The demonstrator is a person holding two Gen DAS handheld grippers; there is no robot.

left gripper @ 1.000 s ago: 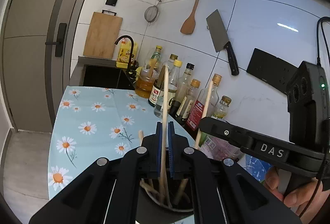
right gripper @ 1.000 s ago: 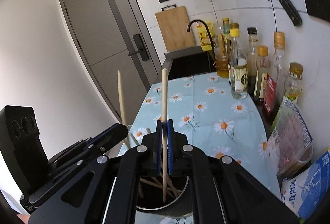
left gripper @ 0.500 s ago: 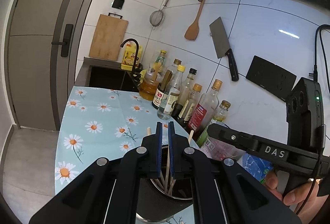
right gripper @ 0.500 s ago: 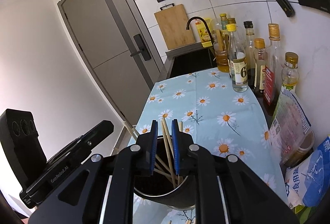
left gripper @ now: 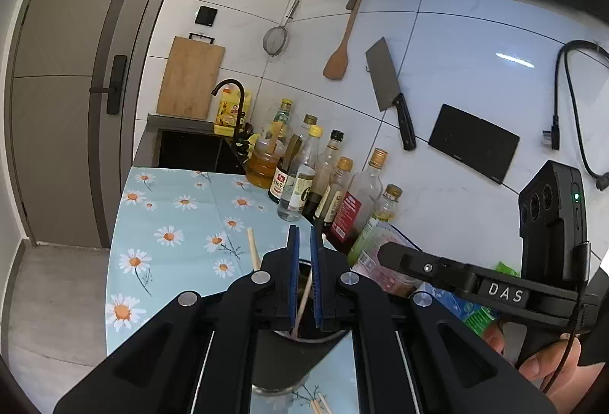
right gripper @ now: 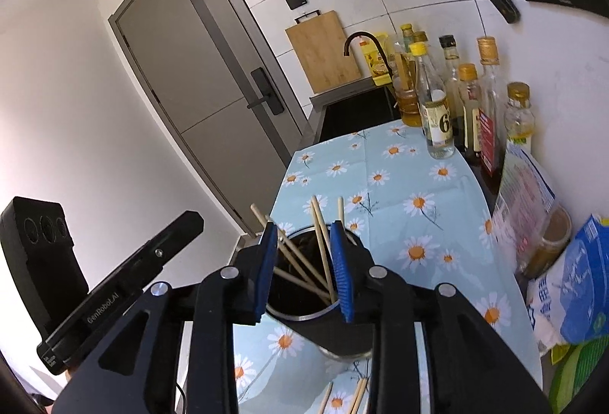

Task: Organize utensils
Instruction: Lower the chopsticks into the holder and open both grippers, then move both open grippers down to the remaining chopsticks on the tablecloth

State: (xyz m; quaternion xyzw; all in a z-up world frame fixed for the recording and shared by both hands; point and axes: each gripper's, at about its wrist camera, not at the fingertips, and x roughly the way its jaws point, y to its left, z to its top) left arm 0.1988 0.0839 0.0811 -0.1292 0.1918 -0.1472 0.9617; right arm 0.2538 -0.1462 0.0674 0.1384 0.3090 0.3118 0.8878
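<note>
Chopsticks [right gripper: 321, 246] stand loose in the dark metal holder [right gripper: 335, 334] on the daisy tablecloth [right gripper: 418, 193]; right gripper [right gripper: 304, 269] above the rim, jaws just spreading, gripping nothing; left gripper [left gripper: 303, 277] nearly closed, pinching nothing; more chopsticks [right gripper: 357, 397] lie beside the holder

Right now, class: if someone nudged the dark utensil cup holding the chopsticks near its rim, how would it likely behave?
The dark utensil cup is tall and narrow, so it may tip rather than slide. The chopsticks lean loosely inside and would probably rattle and shift. The tablecloth looks smooth, so some sliding is possible.
</note>
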